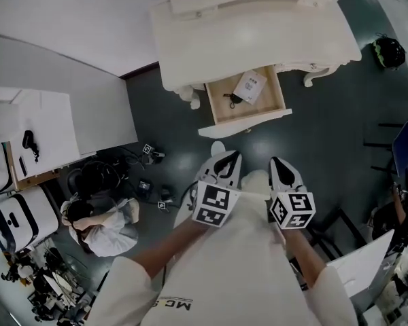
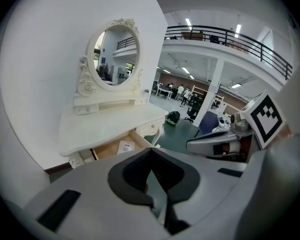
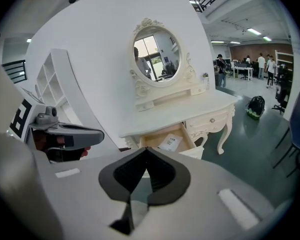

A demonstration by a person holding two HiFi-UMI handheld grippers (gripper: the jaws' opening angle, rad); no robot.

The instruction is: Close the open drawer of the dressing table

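The cream dressing table (image 1: 258, 26) stands against the wall with its middle drawer (image 1: 216, 107) pulled out. A white packet (image 1: 250, 85) and a small black item (image 1: 234, 99) lie in the drawer. My left gripper (image 1: 230, 156) and right gripper (image 1: 277, 161) hang side by side in the air, short of the drawer front (image 1: 245, 123) and apart from it. Both are shut with nothing between their jaws. In the left gripper view the drawer (image 2: 121, 147) shows just past the shut jaws, and the right gripper view shows the drawer (image 3: 168, 141) under the oval mirror (image 3: 157, 54).
A person (image 1: 98, 226) crouches on the dark floor at the left among cables and gear (image 1: 149, 182). A white shelf unit (image 1: 34, 124) stands further left. A black bag (image 1: 389, 51) lies right of the table, and chairs (image 1: 404, 148) stand at the right edge.
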